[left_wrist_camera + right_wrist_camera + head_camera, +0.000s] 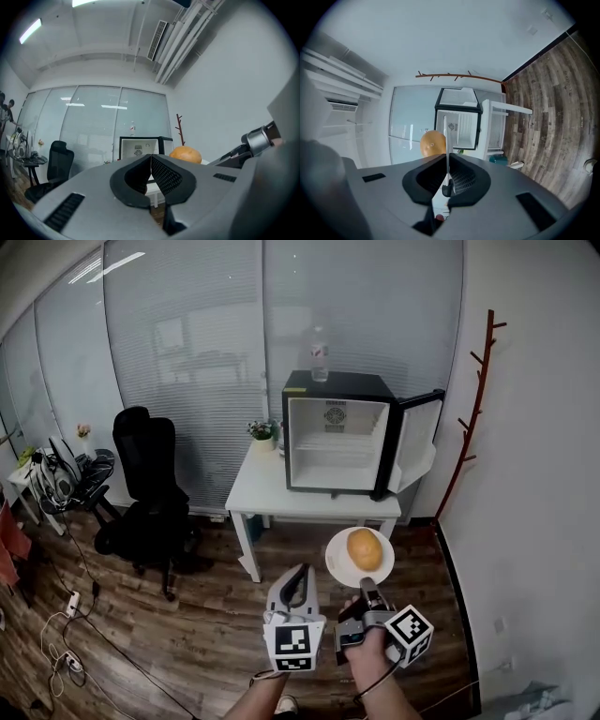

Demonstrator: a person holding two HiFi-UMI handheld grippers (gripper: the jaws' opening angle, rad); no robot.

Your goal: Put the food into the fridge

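Food (pixel 364 548): one round orange piece, lying on a white plate (pixel 335 565) just beyond the tips of the right gripper (pixel 368 585). Right gripper: jaws closed down on the near rim of the plate, which is carried level in front of it; in the right gripper view the plate shows edge-on as a thin white line between the pads. Left gripper (pixel 298 570): held just beside the right one, on its left, jaws pressed together with nothing between them, clear of the plate. Fridge (pixel 337 432): small, black, white inside, well ahead of both grippers on a white table (pixel 258 495); door (pixel 417 442) swung open to the right, shelves in view. Bottle (pixel 320 354): upright on top of the fridge. Flower pot (pixel 262 435): on the table, just left of the fridge. Office chair (pixel 145 484): black, on the wooden floor, ahead and well left of the left gripper.
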